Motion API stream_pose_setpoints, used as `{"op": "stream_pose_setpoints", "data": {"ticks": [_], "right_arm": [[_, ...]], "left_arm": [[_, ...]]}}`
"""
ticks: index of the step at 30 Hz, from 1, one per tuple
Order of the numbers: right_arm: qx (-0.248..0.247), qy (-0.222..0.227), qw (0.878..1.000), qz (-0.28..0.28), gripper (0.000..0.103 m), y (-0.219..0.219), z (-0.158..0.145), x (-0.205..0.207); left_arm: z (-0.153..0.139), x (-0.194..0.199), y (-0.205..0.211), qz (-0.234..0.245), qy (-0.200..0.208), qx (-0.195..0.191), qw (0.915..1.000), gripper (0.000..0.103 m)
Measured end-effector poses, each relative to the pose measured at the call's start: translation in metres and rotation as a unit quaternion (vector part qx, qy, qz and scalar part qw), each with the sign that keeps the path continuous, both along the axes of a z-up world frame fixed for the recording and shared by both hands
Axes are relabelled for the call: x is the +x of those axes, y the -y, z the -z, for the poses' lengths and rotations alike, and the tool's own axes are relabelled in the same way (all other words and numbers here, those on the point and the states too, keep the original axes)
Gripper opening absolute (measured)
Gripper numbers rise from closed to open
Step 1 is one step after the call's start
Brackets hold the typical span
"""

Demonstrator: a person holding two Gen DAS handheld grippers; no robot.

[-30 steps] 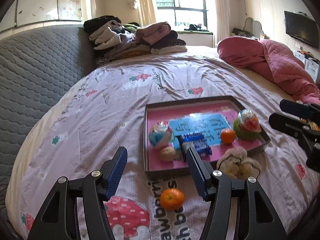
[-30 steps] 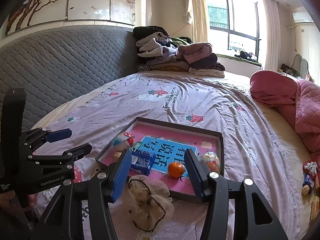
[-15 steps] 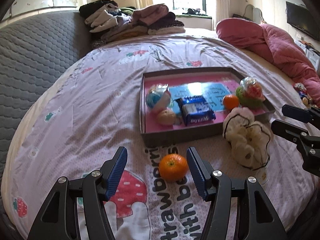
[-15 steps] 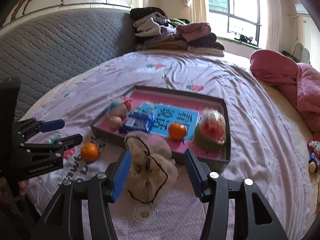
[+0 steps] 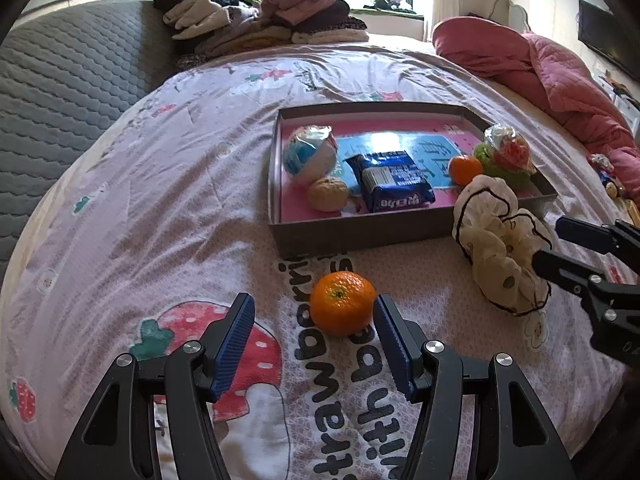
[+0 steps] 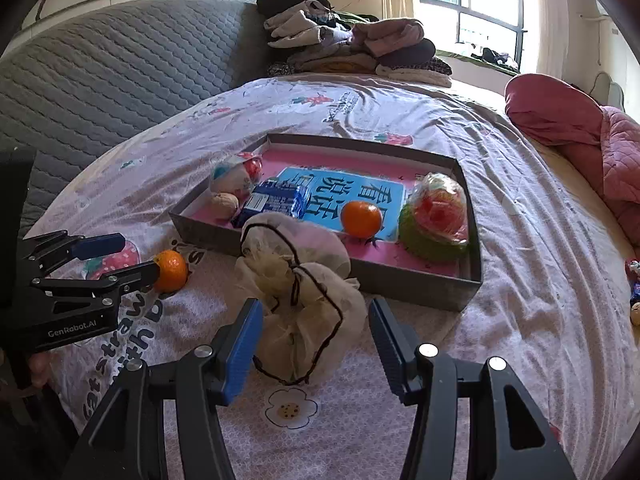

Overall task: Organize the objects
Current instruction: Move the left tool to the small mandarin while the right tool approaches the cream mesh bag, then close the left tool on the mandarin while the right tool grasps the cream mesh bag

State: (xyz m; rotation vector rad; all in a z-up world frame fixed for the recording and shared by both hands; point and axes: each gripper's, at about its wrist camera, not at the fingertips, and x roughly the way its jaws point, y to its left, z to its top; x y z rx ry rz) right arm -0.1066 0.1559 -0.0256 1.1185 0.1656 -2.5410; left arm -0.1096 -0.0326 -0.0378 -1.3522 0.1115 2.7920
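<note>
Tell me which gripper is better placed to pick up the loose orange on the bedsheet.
Left. The left gripper is open with the orange at its fingertips, beside one pad. The right gripper is open around the cream scrunchie instead.

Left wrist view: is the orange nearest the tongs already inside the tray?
No. That orange lies on the bedsheet in front of the tray's near wall, between the open left tongs.
</note>
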Motion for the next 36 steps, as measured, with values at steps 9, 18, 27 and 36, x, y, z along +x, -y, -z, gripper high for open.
{"op": "stream_pose_setpoints", "data": {"ticks": [9, 18, 27, 36], "right_arm": [[0.001, 0.017, 1.0, 0.002, 0.055, 0.002, 0.016, -0.008], [0.002, 0.015, 1.0, 0.005, 0.055, 0.012, 0.027, -0.017], [0.01, 0.006, 1.0, -0.018, 0.054, 0.027, 0.034, -0.019], [-0.019, 0.012, 1.0, -0.022, 0.025, 0.021, 0.033, -0.022]], "left_arm": [[0.009, -0.005, 0.0, 0.001, 0.004, 0.004, 1.0, 0.063], [0.013, -0.012, 0.001, 0.007, -0.002, 0.025, 0.9997, 0.063], [0.021, -0.02, -0.005, 0.015, 0.005, 0.033, 0.9993, 0.063], [0.03, -0.028, 0.007, 0.007, 0.016, 0.087, 0.9961, 0.045]]}}
